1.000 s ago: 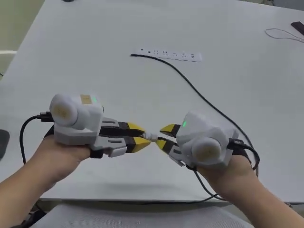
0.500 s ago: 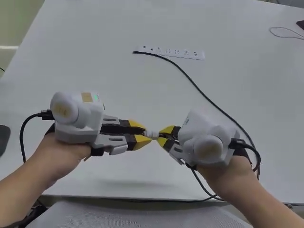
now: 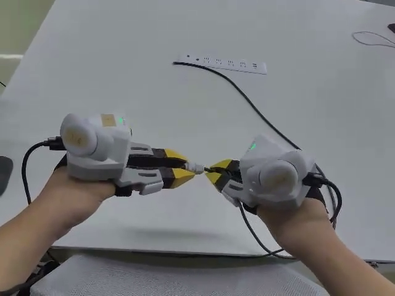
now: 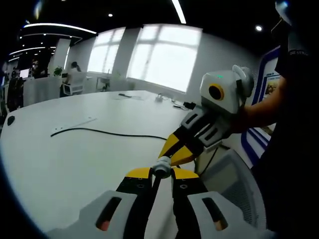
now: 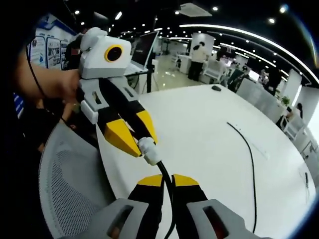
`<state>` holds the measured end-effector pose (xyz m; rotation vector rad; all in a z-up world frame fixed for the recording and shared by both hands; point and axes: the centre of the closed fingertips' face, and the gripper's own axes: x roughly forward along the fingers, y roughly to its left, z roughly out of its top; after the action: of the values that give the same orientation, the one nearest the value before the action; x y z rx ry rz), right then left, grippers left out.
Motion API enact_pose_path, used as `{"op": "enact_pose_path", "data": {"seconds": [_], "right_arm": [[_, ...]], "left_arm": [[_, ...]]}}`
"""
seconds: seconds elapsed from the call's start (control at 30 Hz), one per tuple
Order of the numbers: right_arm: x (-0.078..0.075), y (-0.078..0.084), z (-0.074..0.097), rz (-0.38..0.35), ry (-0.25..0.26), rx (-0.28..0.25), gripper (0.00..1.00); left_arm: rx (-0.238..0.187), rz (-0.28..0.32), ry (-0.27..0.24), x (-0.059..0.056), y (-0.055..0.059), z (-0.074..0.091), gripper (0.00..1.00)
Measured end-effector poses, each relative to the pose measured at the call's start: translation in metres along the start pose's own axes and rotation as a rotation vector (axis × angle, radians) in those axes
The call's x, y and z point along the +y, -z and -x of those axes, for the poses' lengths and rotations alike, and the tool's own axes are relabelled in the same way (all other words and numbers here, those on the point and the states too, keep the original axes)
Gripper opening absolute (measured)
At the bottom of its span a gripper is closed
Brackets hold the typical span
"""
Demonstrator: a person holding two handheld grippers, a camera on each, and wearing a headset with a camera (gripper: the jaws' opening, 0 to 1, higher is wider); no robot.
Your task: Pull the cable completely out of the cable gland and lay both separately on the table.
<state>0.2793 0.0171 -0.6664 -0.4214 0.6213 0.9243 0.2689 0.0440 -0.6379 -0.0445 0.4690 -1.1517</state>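
The white gland (image 4: 161, 167) sits pinched at the tips of my left tongs (image 3: 185, 169). Its black cable (image 5: 167, 185) runs straight into my right tongs (image 3: 215, 172), which are pressed onto it. Both hang over the table's (image 3: 111, 68) near edge, and open tabletop stretches beyond toward the power strip (image 3: 228, 64).

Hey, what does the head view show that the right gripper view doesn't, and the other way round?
Head view: the right hand wrapped around the right gripper from behind.

Right gripper view: ceiling lights overhead, and a close look at the black cable pinched in the right gripper's shut jaws.

Both: the left gripper shut on the white gland, the left hand holding it, and the white table.
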Motion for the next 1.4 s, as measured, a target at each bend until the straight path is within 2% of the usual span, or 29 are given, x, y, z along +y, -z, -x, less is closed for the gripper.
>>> {"op": "enact_pose_path", "data": {"seconds": [0.23, 0.5, 0.6, 0.73, 0.87, 0.97, 1.07, 1.13, 1.2, 1.27, 1.4], "right_arm": [[-0.008, 0.011, 0.001, -0.098, 0.024, 0.005, 0.00], [-0.021, 0.033, 0.004, -0.239, 0.062, 0.024, 0.00], [-0.026, 0.043, 0.005, -0.319, 0.080, 0.026, 0.00], [-0.032, 0.056, 0.005, -0.388, 0.093, 0.036, 0.00], [-0.037, 0.068, 0.005, -0.499, 0.097, 0.035, 0.00], [-0.039, 0.079, 0.004, -0.529, 0.103, 0.052, 0.00], [-0.039, 0.092, 0.004, -0.635, 0.111, 0.066, 0.00], [-0.039, 0.105, 0.003, -0.690, 0.108, 0.095, 0.00], [-0.041, 0.111, 0.002, -0.759, 0.110, 0.081, 0.00], [-0.043, 0.115, 0.003, -0.764, 0.112, 0.086, 0.00], [-0.042, 0.113, 0.005, -0.769, 0.111, 0.075, 0.00]], "left_arm": [[-0.004, -0.003, -0.006, 0.001, -0.001, 0.001, 0.15], [-0.007, -0.006, -0.007, 0.000, -0.002, 0.002, 0.15], [-0.009, -0.006, -0.008, 0.000, -0.003, 0.003, 0.15], [-0.010, -0.011, -0.008, 0.000, -0.003, 0.003, 0.15], [-0.012, -0.012, -0.007, -0.001, -0.004, 0.004, 0.15], [-0.010, -0.014, -0.005, -0.002, -0.004, 0.003, 0.15], [-0.010, -0.018, -0.001, -0.003, -0.004, 0.001, 0.15], [-0.015, -0.020, 0.003, -0.004, -0.005, 0.001, 0.15], [-0.015, -0.021, 0.007, -0.006, -0.006, 0.000, 0.15], [-0.010, -0.024, 0.009, -0.006, -0.005, 0.000, 0.15], [-0.011, -0.020, 0.012, -0.007, -0.005, -0.001, 0.15]]}}
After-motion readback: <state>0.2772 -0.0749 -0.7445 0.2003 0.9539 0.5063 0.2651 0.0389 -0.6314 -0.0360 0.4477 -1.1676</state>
